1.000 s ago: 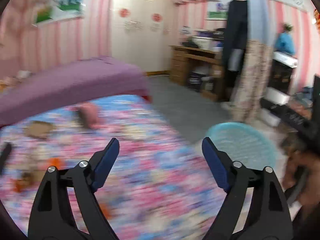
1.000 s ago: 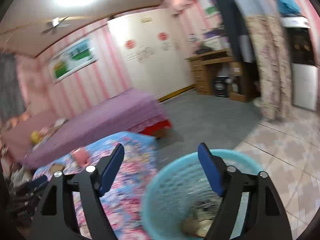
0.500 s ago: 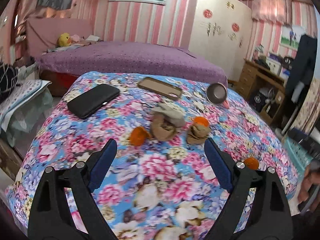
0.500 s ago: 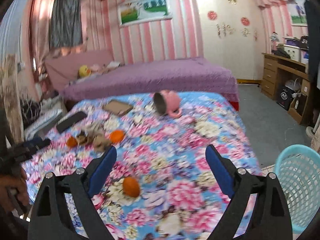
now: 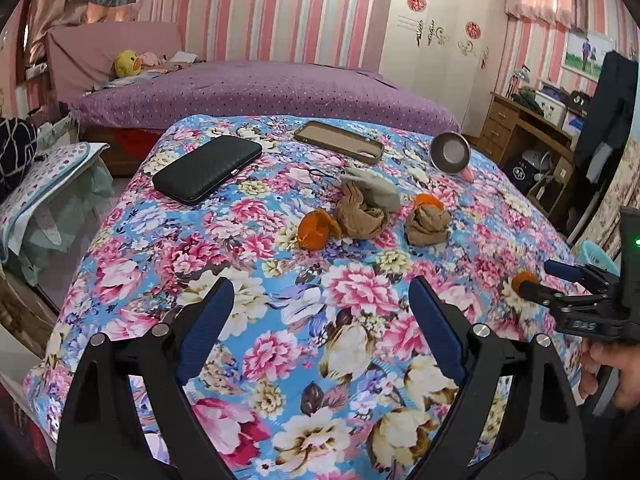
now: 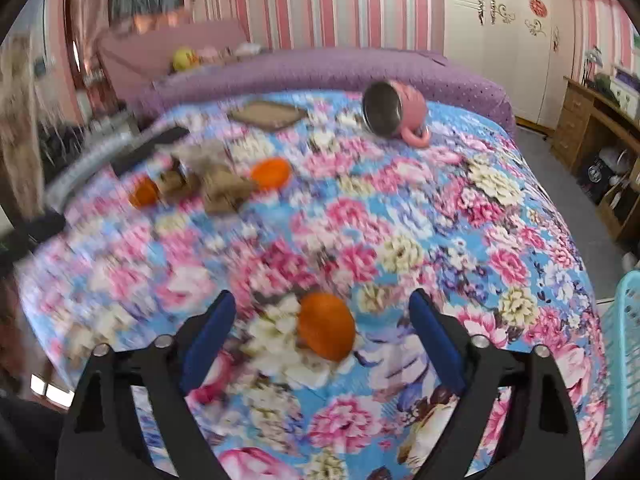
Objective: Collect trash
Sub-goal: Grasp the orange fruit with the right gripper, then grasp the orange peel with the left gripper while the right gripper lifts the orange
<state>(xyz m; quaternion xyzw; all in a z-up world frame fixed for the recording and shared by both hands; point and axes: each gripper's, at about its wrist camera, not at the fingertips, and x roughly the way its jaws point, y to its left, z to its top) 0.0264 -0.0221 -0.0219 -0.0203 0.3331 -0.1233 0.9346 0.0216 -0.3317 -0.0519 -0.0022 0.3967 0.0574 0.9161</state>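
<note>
Left gripper (image 5: 320, 312): fingers spread wide over the floral bedspread (image 5: 248, 216), nothing between them, touching nothing; right gripper (image 6: 322, 326): jaws closing, an orange peel (image 6: 327, 326) lying on the cloth between the blue pads, neither pad pressing on it (the picture is motion-blurred). The left wrist view alone shows sharply the far trash: two crumpled brown papers (image 5: 362, 216) (image 5: 427, 225), each with an orange peel (image 5: 317, 229) (image 5: 428, 201) beside it, plus a black case (image 5: 208, 169) and a tan phone case (image 5: 339, 141); it also catches the right gripper from the side. The right wrist view alone shows the pink mug (image 6: 396, 114) whole, tipped over, and the teal basket (image 6: 624, 360) at the right edge.
</note>
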